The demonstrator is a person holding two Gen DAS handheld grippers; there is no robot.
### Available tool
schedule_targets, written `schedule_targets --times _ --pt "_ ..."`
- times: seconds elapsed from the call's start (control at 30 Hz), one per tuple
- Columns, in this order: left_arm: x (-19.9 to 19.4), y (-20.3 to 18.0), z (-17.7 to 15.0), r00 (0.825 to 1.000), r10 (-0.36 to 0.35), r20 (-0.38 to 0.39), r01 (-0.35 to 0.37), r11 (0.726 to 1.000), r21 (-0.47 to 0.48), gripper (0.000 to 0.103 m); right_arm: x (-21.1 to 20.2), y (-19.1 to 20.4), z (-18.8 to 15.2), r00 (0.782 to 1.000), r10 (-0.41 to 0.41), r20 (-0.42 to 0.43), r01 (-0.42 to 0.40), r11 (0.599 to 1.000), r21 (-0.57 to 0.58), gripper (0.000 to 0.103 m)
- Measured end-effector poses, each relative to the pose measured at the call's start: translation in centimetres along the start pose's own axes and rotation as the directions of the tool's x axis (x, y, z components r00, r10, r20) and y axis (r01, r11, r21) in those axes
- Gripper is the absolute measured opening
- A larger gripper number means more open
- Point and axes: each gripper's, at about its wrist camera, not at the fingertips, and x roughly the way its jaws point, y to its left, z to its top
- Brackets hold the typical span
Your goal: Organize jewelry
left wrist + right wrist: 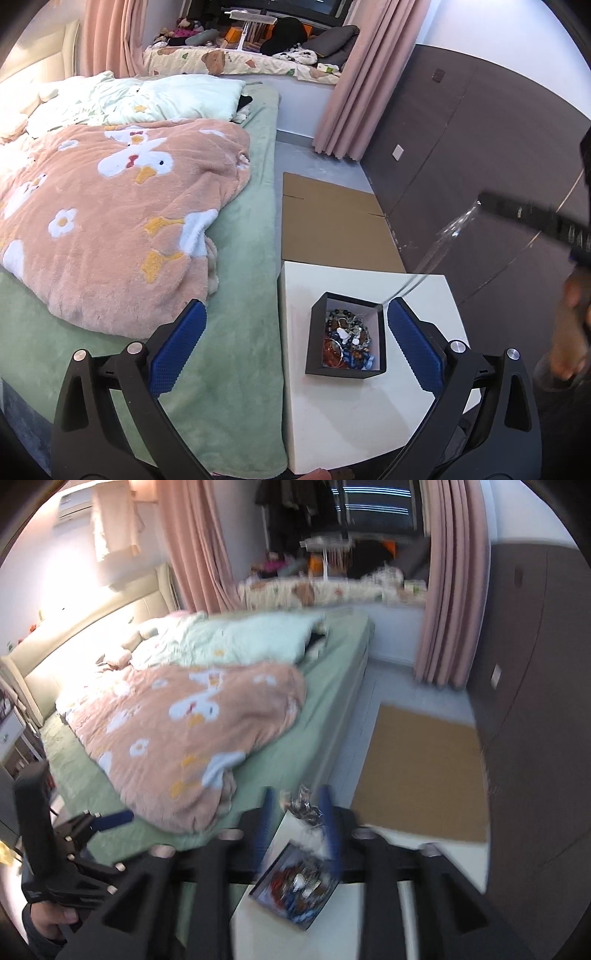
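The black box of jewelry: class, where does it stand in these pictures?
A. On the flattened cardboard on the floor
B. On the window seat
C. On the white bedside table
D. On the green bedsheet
C: in the left wrist view the black box, full of beads and chains, rests on the white bedside table beside the bed, with the cardboard lying on the floor beyond it.

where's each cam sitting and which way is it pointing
Left wrist: on the left claw, angled down at the black open-top jewelry box on the white square table; blue pads wide apart.
Right wrist: on the right claw, above the box, a clear crinkled packet between its pads; the left claw at left.
Shared: box, table, pink duck-print blanket.
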Motion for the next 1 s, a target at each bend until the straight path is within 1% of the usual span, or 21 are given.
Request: schedule_targets --times 0.03,0.13,0.23,0.3,0.37,0.43,0.53,0.67,0.73,0.83,1.0 --pt "0.1 0.1 -0.1 1.0 0.0 -0.002 0.0 1.0 -0.002 0.098 0.2 -0.2 -0.8 1.0 0.003 0.009 -0.003 1.0 0.005 0.069" --pt "0.0 0.1 -0.4 1.0 0.005 -0.005 -0.005 1.0 -0.008 0.098 0.6 -0.7 -2.5 1.0 0.011 -0.006 -0.011 1.0 0.02 0.068" --pt "-0.2 -0.3 -0.6 1.0 0.009 0.007 -0.009 1.0 0.0 0.098 0.0 -1.9 -3.8 1.0 -0.004 -0.002 0.004 0.999 0.053 0.069" --pt "-0.5 -0.8 -0.9 1.0 0.011 0.026 -0.011 1.0 0.016 0.098 -0.7 -2.8 -4.6 1.0 0.006 0.011 -0.007 0.996 0.087 0.076" --pt "-0.7 -1.3 -1.2 0.999 0.013 0.037 -0.015 0.999 0.034 0.098 -1.5 -3.6 -5.7 1.0 -0.008 0.022 0.006 0.994 0.108 0.084" --pt "-0.8 -2.0 -1.4 0.999 0.006 0.037 -0.008 0.999 0.047 0.098 -2.3 -4.3 -6.9 1.0 -0.015 0.023 0.012 0.993 0.12 0.087" --pt "-1.1 -2.8 -1.8 0.999 -0.009 0.045 0.007 0.998 0.057 0.098 -3.5 -5.1 -8.7 0.999 -0.022 0.034 0.017 0.99 0.139 0.095" --pt "-1.9 -3.9 -2.6 0.998 -0.004 0.065 -0.002 0.996 0.095 0.098 -4.8 -6.1 -11.2 0.999 -0.02 0.035 0.014 0.985 0.171 0.095" --pt "-2.4 -4.4 -3.1 0.998 -0.015 0.066 0.007 0.994 0.111 0.098 -5.3 -6.5 -12.4 0.999 -0.023 0.029 0.017 0.983 0.185 0.095" --pt "-3.1 -4.9 -4.6 0.997 -0.017 0.07 0.008 0.99 0.138 0.098 -6.0 -6.8 -14.5 0.999 -0.035 0.021 0.03 0.979 0.201 0.095" --pt "-3.8 -5.0 -7.0 0.999 -0.016 0.048 0.008 0.987 0.157 0.098 -7.3 -7.0 -18.3 0.999 -0.047 0.019 0.041 0.973 0.229 0.095"
